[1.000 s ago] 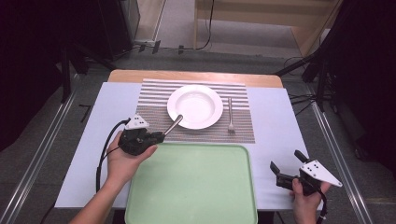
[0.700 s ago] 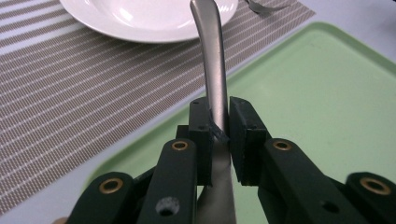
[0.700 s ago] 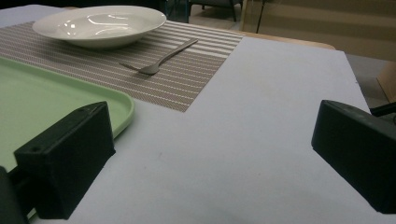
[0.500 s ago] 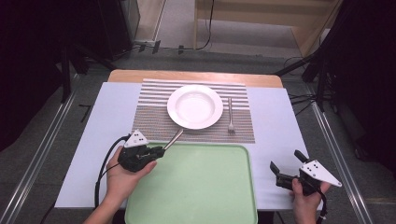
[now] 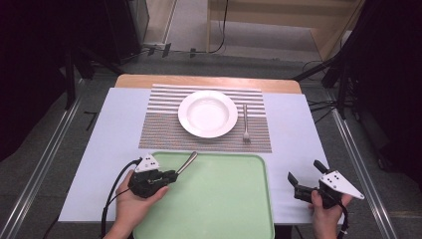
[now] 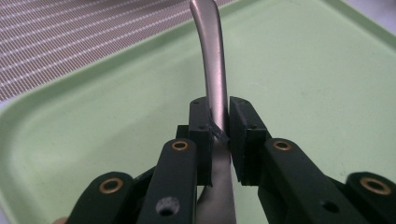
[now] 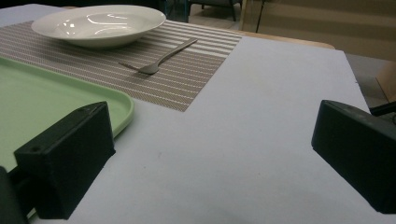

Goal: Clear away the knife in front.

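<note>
My left gripper (image 5: pixel 171 175) is shut on a metal spoon (image 5: pixel 188 160), low over the far left part of a pale green tray (image 5: pixel 224 199). In the left gripper view the pads pinch the spoon (image 6: pixel 210 56) near its middle, and its handle points away over the tray (image 6: pixel 327 70) toward the far rim. My right gripper (image 5: pixel 304 171) stands open just right of the tray, above the bare white table. The right gripper view shows its jaws wide apart with nothing between them, and the tray's corner (image 7: pixel 46 93) at the left.
A white plate (image 5: pixel 207 113) sits on a striped placemat (image 5: pixel 159 124) beyond the tray, with a fork (image 5: pixel 245 123) lying to its right. The right gripper view looks toward the plate (image 7: pixel 98 23) and fork (image 7: pixel 161 59). The table's edges drop to the floor on both sides.
My left gripper has carried the spoon back from beside the plate, toward the person and lower, over the tray's far left part. The right gripper has stayed put.
</note>
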### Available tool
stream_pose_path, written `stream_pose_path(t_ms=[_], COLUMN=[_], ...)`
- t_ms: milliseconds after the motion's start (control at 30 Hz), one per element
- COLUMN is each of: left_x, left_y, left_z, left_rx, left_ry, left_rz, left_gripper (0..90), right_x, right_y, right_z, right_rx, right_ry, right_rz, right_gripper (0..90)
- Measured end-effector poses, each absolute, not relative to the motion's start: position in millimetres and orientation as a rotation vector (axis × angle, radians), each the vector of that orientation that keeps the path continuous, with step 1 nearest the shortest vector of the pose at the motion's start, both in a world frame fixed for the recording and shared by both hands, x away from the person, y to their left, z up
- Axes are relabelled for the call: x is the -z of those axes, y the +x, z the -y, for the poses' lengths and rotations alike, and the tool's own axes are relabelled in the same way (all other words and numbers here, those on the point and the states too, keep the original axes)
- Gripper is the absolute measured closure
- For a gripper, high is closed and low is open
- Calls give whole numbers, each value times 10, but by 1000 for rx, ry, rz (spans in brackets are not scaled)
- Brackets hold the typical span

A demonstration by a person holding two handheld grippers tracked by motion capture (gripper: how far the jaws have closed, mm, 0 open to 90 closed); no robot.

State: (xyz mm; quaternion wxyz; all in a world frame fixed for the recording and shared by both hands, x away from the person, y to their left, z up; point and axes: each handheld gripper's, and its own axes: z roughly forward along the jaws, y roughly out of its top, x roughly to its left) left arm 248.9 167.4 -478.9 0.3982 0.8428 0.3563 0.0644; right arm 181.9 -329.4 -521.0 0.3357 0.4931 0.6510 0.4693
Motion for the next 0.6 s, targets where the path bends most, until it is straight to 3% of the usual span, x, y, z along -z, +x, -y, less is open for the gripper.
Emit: stream_pose_path(t_ms=[600], left_x=[4901], left_y=[2335], left_z=[-1578], left_rx=[-219], left_ry=[2228], left_rz=[-925], left_gripper=[787], right_x=[5211], right_y=[1823], right_z=[3294], right_rx=[-1223], right_ry=[1280], right_rz=[-1699], right_gripper=[0])
